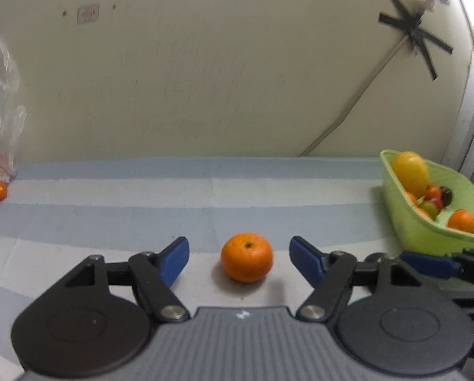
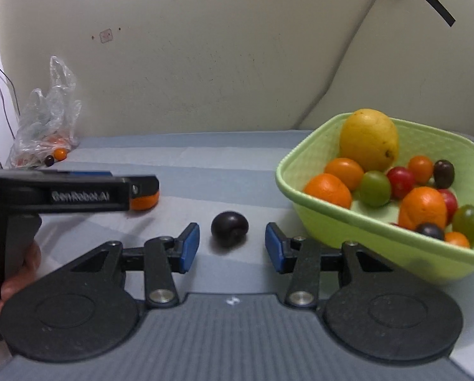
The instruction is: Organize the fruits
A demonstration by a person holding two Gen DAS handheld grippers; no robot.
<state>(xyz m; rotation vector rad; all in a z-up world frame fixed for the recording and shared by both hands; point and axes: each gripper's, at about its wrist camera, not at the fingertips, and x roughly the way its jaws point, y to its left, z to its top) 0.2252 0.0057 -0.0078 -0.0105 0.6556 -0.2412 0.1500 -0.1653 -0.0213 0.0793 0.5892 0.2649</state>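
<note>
An orange mandarin (image 1: 247,257) lies on the striped cloth between the blue pads of my open left gripper (image 1: 238,258), untouched. In the right wrist view a dark plum (image 2: 229,227) lies just ahead of my open right gripper (image 2: 233,245). The left gripper (image 2: 143,192) shows side-on there at the left, over the mandarin (image 2: 144,203). A green basket (image 2: 348,231) at the right holds a large yellow fruit (image 2: 368,139), mandarins, small tomatoes and dark plums. It also shows in the left wrist view (image 1: 408,222).
A clear plastic bag (image 2: 46,117) with fruit lies at the far left by the wall, with a small orange (image 2: 60,153) and a dark fruit (image 2: 49,160) beside it. A cream wall closes off the back. The right gripper's finger (image 1: 427,262) reaches in beside the basket.
</note>
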